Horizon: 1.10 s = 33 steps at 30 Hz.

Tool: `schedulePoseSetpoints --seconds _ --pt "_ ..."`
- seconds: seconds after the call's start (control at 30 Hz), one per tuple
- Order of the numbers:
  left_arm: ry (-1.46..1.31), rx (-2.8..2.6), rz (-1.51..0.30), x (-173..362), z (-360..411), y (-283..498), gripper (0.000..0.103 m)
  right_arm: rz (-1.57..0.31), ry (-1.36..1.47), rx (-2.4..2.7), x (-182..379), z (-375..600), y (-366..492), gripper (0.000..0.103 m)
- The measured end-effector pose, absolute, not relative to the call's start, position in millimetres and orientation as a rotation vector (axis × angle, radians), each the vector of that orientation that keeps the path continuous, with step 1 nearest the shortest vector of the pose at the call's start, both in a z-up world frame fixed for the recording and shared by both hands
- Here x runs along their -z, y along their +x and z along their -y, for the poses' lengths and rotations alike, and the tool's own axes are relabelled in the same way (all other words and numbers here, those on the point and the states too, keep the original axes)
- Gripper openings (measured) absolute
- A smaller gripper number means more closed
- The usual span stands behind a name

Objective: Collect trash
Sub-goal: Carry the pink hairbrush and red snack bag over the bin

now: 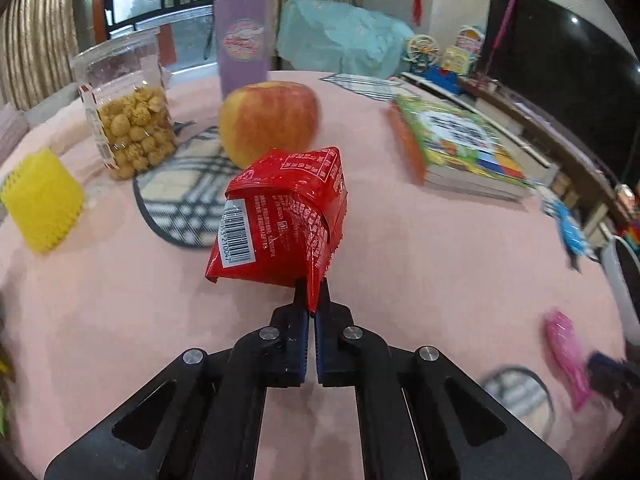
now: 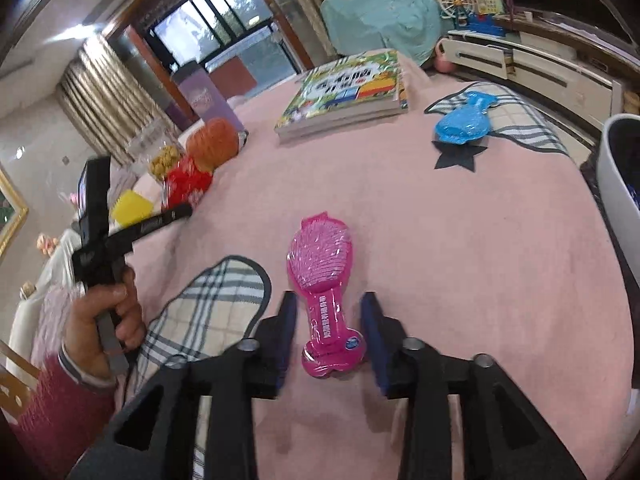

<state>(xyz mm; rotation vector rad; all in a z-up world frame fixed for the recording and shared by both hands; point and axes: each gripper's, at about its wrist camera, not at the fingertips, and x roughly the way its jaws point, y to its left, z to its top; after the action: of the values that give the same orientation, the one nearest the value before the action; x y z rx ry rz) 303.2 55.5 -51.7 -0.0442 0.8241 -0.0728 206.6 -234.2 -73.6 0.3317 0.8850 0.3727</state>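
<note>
My left gripper (image 1: pixel 312 292) is shut on a corner of a crumpled red snack wrapper (image 1: pixel 280 216) and holds it above the pink tablecloth (image 1: pixel 400 280). The wrapper also shows in the right wrist view (image 2: pixel 186 186), held by the left gripper (image 2: pixel 182 212). My right gripper (image 2: pixel 329 308) is open, its fingers on either side of the handle of a pink packaged hairbrush (image 2: pixel 322 280) lying on the cloth. That pink hairbrush also shows in the left wrist view (image 1: pixel 566 356). A blue packaged brush (image 2: pixel 466 118) lies on a plaid mat at the far right.
An apple (image 1: pixel 270 120), a jar of snack balls (image 1: pixel 128 108), a purple tumbler (image 1: pixel 242 44), a yellow foam net (image 1: pixel 42 204) and a book stack (image 1: pixel 460 148) stand on the table. Plaid mats (image 2: pixel 208 304) lie about. A white bin (image 2: pixel 618 188) stands at the table's right edge.
</note>
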Motion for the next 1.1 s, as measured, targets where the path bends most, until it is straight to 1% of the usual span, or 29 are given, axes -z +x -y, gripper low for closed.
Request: schedulePoseSetpoints --seconds 0.03,0.07,0.17,0.43,0.5,0.53,0.57,0.63,0.87,1.1 --pt "-0.062 0.093 -0.822 51 -54 296 0.002 -0.876 0.337 -0.366 72 235 207 0.047" --pt "-0.086 0.114 -0.820 49 -52 287 0.002 -0.870 0.336 -0.363 71 237 207 0.047" --pt "-0.146 0.177 -0.823 44 -46 264 0.002 -0.866 0.305 -0.363 68 235 209 0.047" --pt "-0.174 0.299 -0.852 42 -10 207 0.002 -0.904 0.179 -0.384 74 213 218 0.047" --pt "-0.164 0.311 -0.869 47 1 198 0.002 -0.904 0.115 -0.375 74 204 219 0.043" --pt "-0.168 0.319 -0.878 49 6 194 0.002 -0.903 0.069 -0.365 75 198 221 0.038" --pt "-0.173 0.325 -0.883 51 8 191 0.002 -0.900 0.041 -0.354 76 194 221 0.026" --pt "-0.177 0.338 -0.892 53 13 187 0.002 -0.898 0.020 -0.340 76 192 222 0.021" --pt "-0.152 0.397 -0.882 45 41 179 0.002 -0.873 0.177 -0.350 65 226 199 0.021" --pt "-0.108 0.449 -0.875 39 75 171 0.002 -0.837 0.263 -0.327 51 262 172 0.021"
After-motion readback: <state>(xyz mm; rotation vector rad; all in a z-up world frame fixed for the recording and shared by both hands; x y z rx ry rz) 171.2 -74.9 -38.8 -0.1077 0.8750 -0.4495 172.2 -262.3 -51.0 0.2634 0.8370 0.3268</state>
